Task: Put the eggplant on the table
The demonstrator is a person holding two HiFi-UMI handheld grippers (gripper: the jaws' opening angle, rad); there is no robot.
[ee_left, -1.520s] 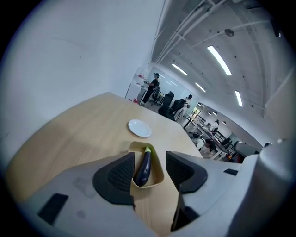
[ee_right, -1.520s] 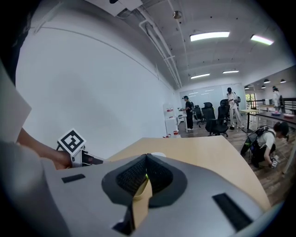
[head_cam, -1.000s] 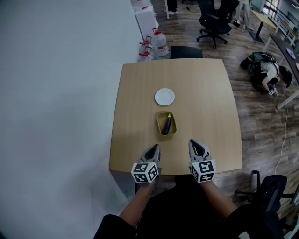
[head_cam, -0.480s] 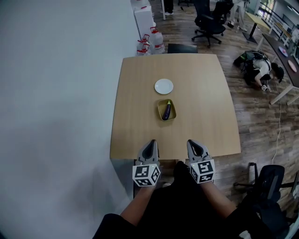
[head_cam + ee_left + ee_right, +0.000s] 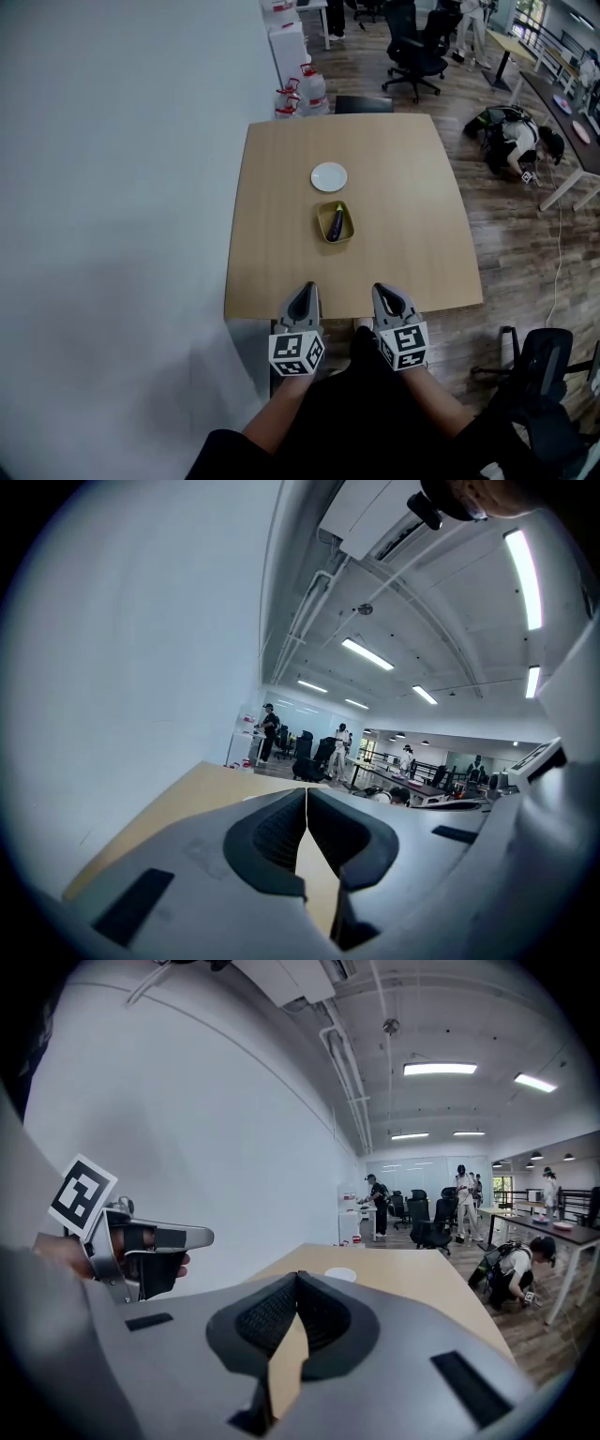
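Plainly, both grippers are clenched on nothing. The left gripper [image 5: 306, 794] has its two dark ribbed pads pressed together along a thin seam in its own view, with only bare tabletop showing below the tips. The right gripper [image 5: 296, 1277] is likewise closed tip to tip in its own view, and a sliver of wood shows in the hollow behind the tips. In the head view the pair sit side by side at lower centre, each on a bare forearm. Their noses cross the near edge of the table [image 5: 403, 244], and no view shows them touching anything.

The eggplant [image 5: 336, 223] lies in a small olive-yellow dish [image 5: 350, 228] at the middle of the frame, well apart from both grippers. A white plate [image 5: 329, 176] sits just above the dish.

Only the head view shows the eggplant and its dish; neither gripper view does. It alone also shows the water jugs [image 5: 305, 89] by the wall at upper centre. The right gripper view alone shows the left gripper from the side, at the left of the frame, with its marker cube [image 5: 82, 1194] and fingers [image 5: 178, 1262] around the handle. That view also catches the white plate peeking over the closed jaws, and a person crouched on the floor [image 5: 511, 1274] at the right. The left gripper view gives mostly white wall, ceiling light strips [image 5: 367, 653] and a slice of tabletop at lower left
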